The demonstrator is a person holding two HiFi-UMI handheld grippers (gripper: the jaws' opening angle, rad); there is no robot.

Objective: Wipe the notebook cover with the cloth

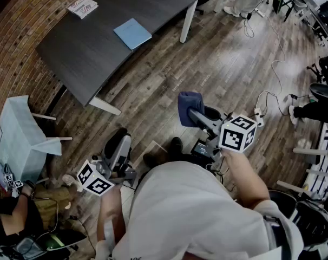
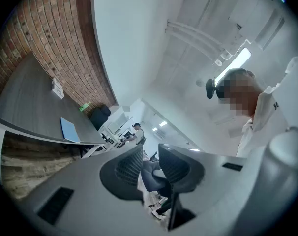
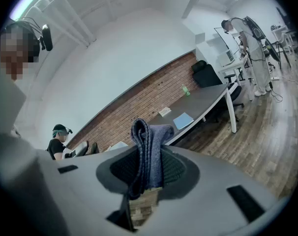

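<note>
Head view: left gripper [image 1: 120, 141] sits around 8 o'clock, fingers [image 2: 128, 168] a little apart, nothing between them. Blue notebook [image 1: 132, 33] lies on the dark desk [image 1: 83, 53] up at 11. Toward 3 o'clock, right gripper [image 1: 192, 112] has its fingers [image 3: 174, 168] clamped on the dark blue cloth [image 1: 188, 103], well apart from the notebook.

One table [image 1: 88, 53] at upper left, one blue notebook [image 1: 132, 33] and one printed sheet [image 1: 83, 6]. Two grippers: left gripper [image 1: 119, 140], right gripper [image 1: 196, 114]. One blue cloth [image 1: 188, 103] at centre.
</note>
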